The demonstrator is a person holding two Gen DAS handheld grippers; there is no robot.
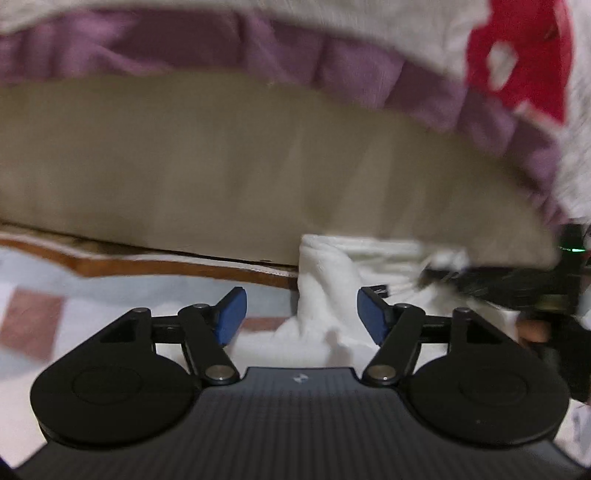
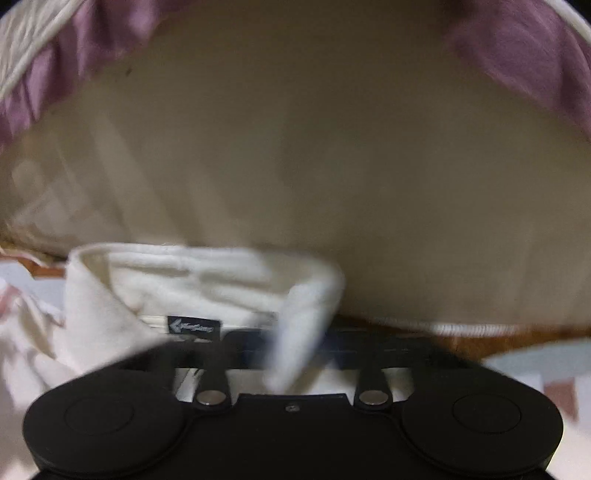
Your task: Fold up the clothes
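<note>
White fleece garment [image 2: 122, 295], soft and nappy, lies bunched on a bed with a pale checked sheet [image 1: 55, 295] carrying reddish-brown squares. The collar stands up in a thick rolled band, and a small black label [image 2: 194, 325] with white lettering is sewn inside the neck; the text is too blurred to read. In the left wrist view the same garment [image 1: 325, 280] shows as an upright folded ridge rising between and beyond the blue pads.

Right tongs [image 2: 291, 354] are pinched narrow on the collar's right end: a strip of white fleece runs down between the dark fingers, motion-blurred. Left tongs [image 1: 301, 312] stand wide, blue pads [image 1: 231, 314] apart, nothing pressed between them; the fleece sits just past the gap, and contact with the right-hand pad can't be judged.

In the left wrist view the other black gripper [image 1: 517, 288] is at the right edge over the fleece, with a fingertip of the person's hand [image 1: 533, 330] below it.

Behind the garment an orange-brown trim [image 1: 166, 264] edges the sheet, then a broad plain beige surface [image 1: 258, 166], smooth and curved by the lens. Above it is a pleated mauve ruffle [image 1: 221, 44] bordering a white quilted cover [image 1: 406, 26] with a red print [image 1: 517, 59]. Both views are blurred.
</note>
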